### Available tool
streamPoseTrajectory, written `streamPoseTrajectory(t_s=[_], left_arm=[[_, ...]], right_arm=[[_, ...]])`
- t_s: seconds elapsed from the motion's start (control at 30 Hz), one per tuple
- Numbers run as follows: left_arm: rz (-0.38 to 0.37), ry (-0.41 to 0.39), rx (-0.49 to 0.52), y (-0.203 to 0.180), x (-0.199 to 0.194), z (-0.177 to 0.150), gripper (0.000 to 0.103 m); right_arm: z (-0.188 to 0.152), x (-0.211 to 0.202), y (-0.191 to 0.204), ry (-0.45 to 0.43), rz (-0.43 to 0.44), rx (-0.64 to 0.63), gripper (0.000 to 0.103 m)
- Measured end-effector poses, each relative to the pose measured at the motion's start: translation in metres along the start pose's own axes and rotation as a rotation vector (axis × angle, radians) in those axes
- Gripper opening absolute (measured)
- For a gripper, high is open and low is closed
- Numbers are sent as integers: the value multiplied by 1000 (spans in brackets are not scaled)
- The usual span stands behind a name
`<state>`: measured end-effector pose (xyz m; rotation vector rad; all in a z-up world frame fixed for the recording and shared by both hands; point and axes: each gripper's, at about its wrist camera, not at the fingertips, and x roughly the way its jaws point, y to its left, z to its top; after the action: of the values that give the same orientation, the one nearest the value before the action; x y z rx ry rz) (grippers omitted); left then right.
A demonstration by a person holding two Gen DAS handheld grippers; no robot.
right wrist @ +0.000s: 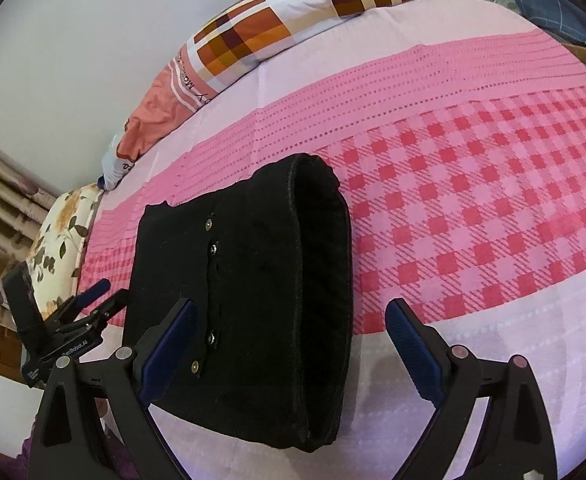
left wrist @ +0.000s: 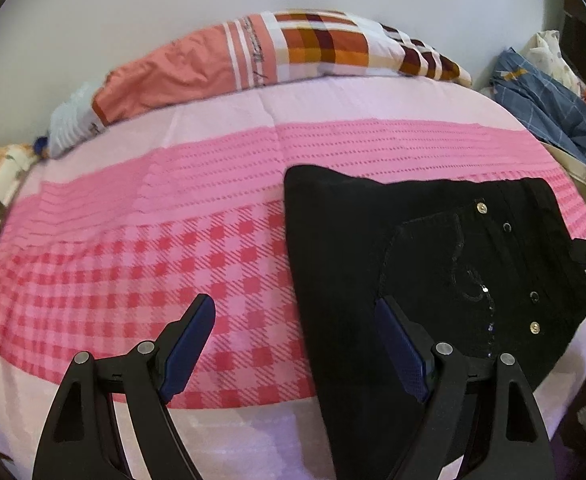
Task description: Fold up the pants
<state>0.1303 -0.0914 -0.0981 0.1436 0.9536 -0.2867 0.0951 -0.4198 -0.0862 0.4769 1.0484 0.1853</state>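
Black pants (left wrist: 433, 264) folded into compact bundle, lying on pink checked bedspread (left wrist: 133, 264) near bed's front edge. Metal snaps visible along one side; rolled fold edge faces up in right wrist view.

Left gripper (left wrist: 295, 344) — jaws apart, nothing between pads, one finger over pants edge.

Right gripper (right wrist: 289, 344) — jaws wide apart, hovering over bundle, not clamping it.

Patchwork pillow (left wrist: 293, 48) at far side by wall.
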Motion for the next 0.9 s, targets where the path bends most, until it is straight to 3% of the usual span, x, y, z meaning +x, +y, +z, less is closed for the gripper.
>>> streamPoseTrajectory(t_s=[0.1,0.23,0.4,0.53,0.67,0.9], left_arm=[[-83,38,-21,4,7,1,82],[-258,114,-91,16,22,1,82],[-424,182,-187,30,36,-4,82],[-456,198,-167,29,34,-4,82],[-462,236,-83,15,33,1,82],[-537,254,2,0,38,7,83]], right_arm=[[1,4,-3,14,13,13,93],[2,11,-4,30,50,29,93],[1,19,-4,47,59,28,93],[2,24,-8,54,73,45,93],[0,32,-12,76,161,62,93],[-3,37,-11,100,238,-28,95]])
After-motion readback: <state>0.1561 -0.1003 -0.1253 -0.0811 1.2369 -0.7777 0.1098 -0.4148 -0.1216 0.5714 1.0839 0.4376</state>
